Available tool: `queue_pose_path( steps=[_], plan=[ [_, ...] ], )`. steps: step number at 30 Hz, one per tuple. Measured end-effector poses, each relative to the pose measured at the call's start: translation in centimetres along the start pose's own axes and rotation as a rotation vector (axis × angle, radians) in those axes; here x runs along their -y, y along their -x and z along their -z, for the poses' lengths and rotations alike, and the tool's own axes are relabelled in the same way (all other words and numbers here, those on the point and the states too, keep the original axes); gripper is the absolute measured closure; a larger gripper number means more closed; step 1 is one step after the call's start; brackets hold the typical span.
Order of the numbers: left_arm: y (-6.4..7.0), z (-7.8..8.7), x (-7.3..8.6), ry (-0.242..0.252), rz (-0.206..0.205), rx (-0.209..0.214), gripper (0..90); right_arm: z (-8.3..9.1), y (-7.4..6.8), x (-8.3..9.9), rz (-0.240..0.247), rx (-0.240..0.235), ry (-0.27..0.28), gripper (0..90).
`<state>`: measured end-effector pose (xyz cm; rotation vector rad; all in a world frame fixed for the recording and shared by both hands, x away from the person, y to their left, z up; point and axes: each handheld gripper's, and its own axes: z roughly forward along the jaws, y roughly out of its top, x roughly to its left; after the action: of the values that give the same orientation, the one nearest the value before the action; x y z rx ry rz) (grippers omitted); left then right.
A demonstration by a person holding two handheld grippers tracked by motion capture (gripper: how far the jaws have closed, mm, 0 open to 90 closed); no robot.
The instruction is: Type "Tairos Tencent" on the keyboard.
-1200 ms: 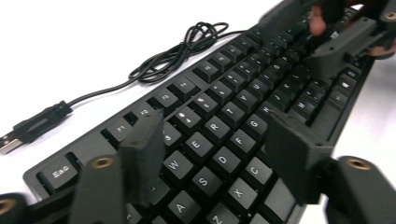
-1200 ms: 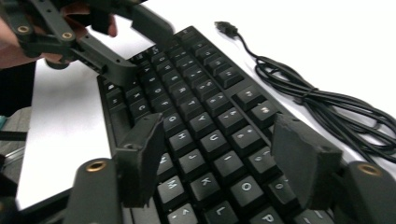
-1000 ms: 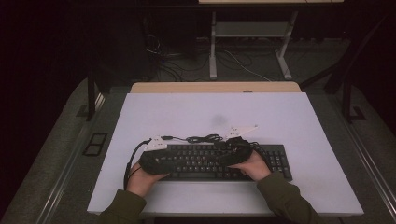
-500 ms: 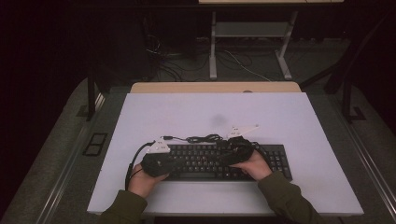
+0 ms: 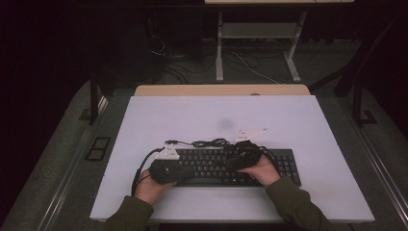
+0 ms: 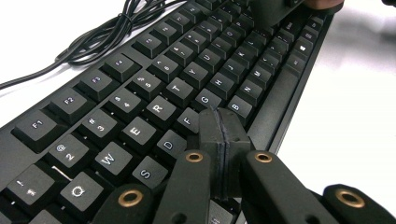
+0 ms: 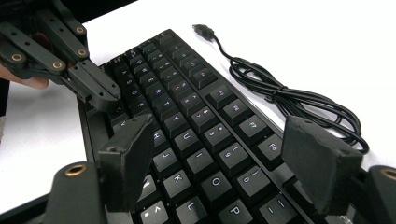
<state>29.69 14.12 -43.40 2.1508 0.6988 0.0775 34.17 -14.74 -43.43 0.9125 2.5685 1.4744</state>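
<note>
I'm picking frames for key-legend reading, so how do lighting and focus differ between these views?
High view: dim, dark surround, the keyboard too small for legends. Left gripper view: near keys sharp, the table blown out white, the far end soft. Right gripper view: the middle keys readable, the right gripper with its near jaws slightly blurred, the cable crisp against bright tabletop.

White table (image 5: pixel 298 120), dark room, grey floor (image 5: pixel 57 159)
</note>
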Motion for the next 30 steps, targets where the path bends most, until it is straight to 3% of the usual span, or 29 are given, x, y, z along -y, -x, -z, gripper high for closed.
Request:
queue_pose_path(
  steps=[15, 30],
  plan=[
    [0.02, -0.37, 0.12, -0.022, -0.01, -0.003, 88.8, 0.02, 0.02, -0.02, 0.001, 0.004, -0.002, 25.4],
    [0.09, -0.16, -0.04, -0.013, -0.013, -0.007, 88.8, 0.1, 0.01, -0.08, 0.0, 0.002, 0.001, 25.3]
  ],
)
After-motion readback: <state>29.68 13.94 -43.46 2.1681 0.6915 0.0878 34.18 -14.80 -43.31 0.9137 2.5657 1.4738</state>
